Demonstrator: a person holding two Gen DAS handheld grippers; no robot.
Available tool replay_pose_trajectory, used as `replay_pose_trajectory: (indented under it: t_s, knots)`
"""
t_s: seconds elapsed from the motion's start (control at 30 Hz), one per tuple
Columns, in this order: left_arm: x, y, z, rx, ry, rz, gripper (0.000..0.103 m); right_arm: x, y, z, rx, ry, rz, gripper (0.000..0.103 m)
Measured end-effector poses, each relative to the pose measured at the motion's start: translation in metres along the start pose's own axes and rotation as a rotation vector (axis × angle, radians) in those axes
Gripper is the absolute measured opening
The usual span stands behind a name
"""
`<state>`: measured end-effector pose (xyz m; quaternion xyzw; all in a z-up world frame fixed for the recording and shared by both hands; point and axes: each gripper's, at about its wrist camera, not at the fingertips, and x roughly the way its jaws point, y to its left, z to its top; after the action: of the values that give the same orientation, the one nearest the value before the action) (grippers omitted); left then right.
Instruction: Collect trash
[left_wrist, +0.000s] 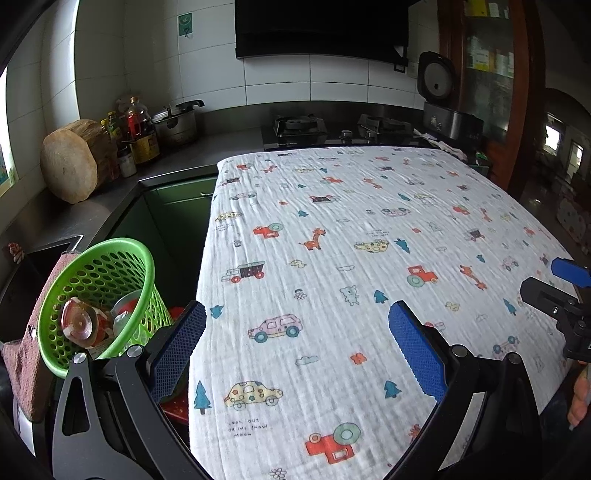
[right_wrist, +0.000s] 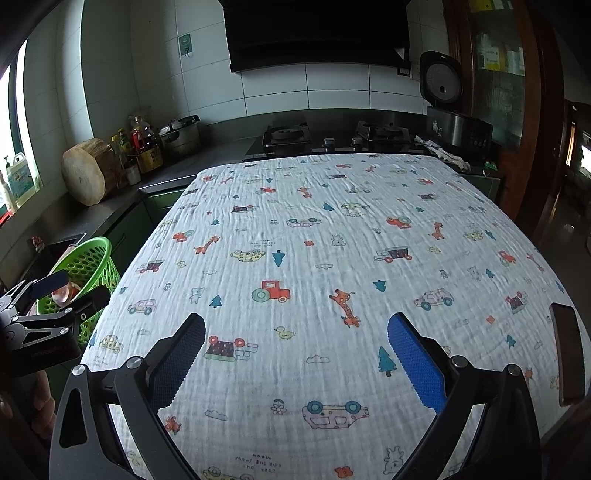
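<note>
**Trash binned, table bare**

The trash sits in the green basket at lower left, beside the table — we judge collection done, so both left gripper and right gripper hold their fingers wide apart, empty.

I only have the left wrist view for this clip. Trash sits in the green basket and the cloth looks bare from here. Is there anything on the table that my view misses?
Observer: Yes. The right wrist view shows a dark phone lying flat near the right edge of the printed cloth; your frame cuts that part off.
Operator: Any loose trash on the cloth there?
Observer: None visible; apart from the phone, the cloth shows only its print.
Operator: Is the right gripper holding something? I only see its tip.
Observer: No. The right gripper is open, with nothing between its fingers.
Operator: Anything beyond my left edge?
Observer: Plastic bottles stand by the window.
</note>
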<state>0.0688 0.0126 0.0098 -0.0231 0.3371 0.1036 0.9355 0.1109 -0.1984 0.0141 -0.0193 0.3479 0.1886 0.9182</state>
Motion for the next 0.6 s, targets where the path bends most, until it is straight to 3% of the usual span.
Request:
replay_pose_trajectory:
  t_s: [0.6]
  knots:
    - [0.0019,-0.0029,-0.0019,0.004,0.004,-0.005,0.098,0.0001,-0.0022,-0.003,0.003,0.004,-0.008,0.096]
